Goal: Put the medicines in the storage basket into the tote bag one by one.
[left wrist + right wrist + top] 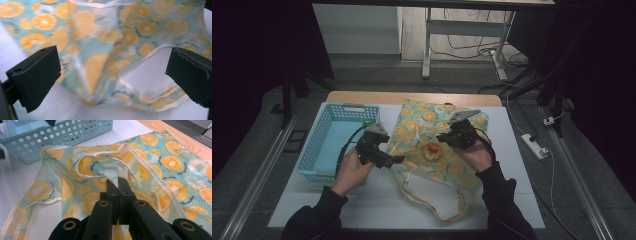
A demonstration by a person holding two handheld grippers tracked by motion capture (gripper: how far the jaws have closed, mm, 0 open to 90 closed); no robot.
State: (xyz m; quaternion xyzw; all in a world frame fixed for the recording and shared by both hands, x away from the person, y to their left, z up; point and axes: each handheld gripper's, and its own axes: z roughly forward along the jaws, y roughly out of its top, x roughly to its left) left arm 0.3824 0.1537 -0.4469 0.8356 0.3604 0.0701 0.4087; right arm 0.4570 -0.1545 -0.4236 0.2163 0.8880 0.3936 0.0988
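Right tongs (pixel 118 185) are pressed together, pinching a fold of the apron (pixel 160 170) right at the middle of the cloth, jaws flat against each other with fabric caught between them. In the high view the right tongs (pixel 443 138) sit over the apron's (pixel 422 125) centre, next to a small red and white patch (pixel 432 151) on the cloth. Left tongs (pixel 112 75) are spread wide, nothing between the jaws, hanging over the apron's (pixel 105 37) near edge where a white-trimmed loop curls. From above, the left tongs (pixel 399 159) point at the apron's left edge, just beside it. The apron itself, teal with orange slices, lies rumpled on the white desk (pixel 377 205), white lining turned up at the end nearest the person. Left of the apron stands a blue basket (pixel 314 145), close to it; the left hand (pixel 352 172) is in front of the basket's near corner. A cable (pixel 346 145) runs from the left tongs over the basket's rim. Beyond the apron, bare wood edge (pixel 412 97) of the desk
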